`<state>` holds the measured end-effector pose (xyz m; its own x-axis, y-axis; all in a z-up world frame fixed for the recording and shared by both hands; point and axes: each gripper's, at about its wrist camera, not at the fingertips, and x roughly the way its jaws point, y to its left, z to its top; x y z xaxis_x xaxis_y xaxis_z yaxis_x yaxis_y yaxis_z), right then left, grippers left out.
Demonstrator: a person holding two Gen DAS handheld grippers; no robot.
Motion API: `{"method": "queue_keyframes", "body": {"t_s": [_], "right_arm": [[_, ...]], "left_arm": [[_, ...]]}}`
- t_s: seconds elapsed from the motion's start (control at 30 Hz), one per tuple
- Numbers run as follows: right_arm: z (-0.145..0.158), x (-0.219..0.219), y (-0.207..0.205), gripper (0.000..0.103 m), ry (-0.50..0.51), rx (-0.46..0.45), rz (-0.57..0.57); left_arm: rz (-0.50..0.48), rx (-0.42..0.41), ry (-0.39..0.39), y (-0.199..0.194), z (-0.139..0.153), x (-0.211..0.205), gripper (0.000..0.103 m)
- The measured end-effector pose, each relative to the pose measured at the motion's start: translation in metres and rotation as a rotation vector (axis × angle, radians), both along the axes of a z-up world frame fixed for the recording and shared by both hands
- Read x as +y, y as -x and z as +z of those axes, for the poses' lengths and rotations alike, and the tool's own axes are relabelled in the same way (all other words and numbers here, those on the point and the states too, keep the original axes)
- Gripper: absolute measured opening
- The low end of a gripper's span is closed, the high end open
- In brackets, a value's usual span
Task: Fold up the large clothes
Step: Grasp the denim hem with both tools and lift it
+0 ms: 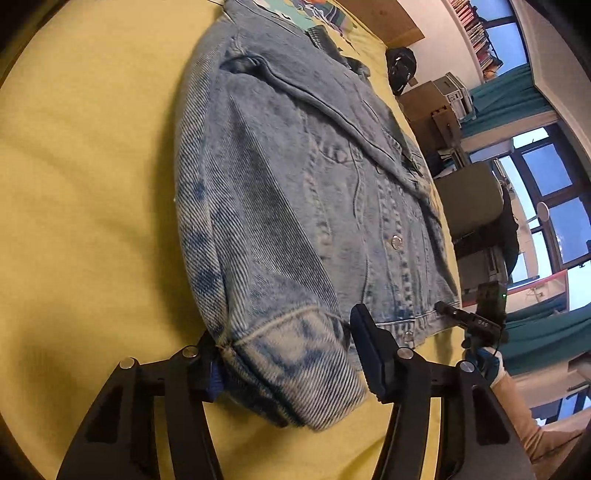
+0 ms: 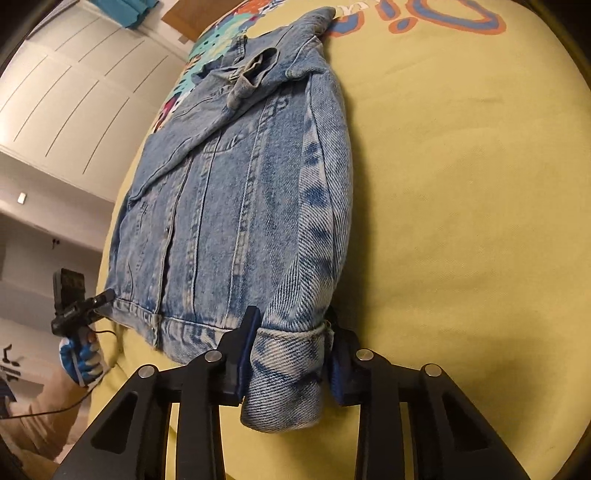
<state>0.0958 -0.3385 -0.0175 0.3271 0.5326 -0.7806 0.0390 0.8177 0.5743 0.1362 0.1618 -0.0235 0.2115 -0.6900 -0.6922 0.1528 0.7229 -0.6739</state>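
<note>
Denim jacket [image 1: 295, 177] flat on yellow bed [image 1: 85, 177], body unfolded. Left tongs [image 1: 291, 365] straddle one sleeve cuff [image 1: 295, 354], right tongs [image 2: 291, 354] seemingly clamp other cuff [image 2: 288, 354]. Sleeve folds, body folds left.

A yellow bedsheet [image 1: 92, 166] with colourful print [image 2: 436, 22]; teal curtains [image 1: 517, 99], cardboard boxes [image 1: 428, 107], a bookshelf [image 1: 476, 33] and white wardrobe doors [image 2: 74, 92] beyond.
</note>
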Motion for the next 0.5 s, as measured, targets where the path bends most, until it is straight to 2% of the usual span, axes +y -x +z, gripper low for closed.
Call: {"method": "queue_keyframes", "body": {"t_s": [0.07, 0.13, 0.23, 0.5], "right_arm": [[-0.002, 0.0, 0.001, 0.029, -0.008, 0.0, -0.009], [-0.002, -0.001, 0.001, 0.022, -0.009, -0.008, -0.02], [0.004, -0.005, 0.004, 0.014, -0.02, -0.038, -0.029], [0.043, -0.005, -0.005, 0.012, -0.063, -0.162, -0.039]], "left_arm": [[0.003, -0.001, -0.011, 0.001, 0.0, 0.0, 0.05], [0.024, 0.003, -0.013, -0.002, 0.0, -0.001, 0.039], [0.055, -0.006, 0.001, -0.001, 0.005, 0.004, 0.029], [0.13, -0.104, 0.144, -0.007, 0.05, 0.019, 0.022]]}}
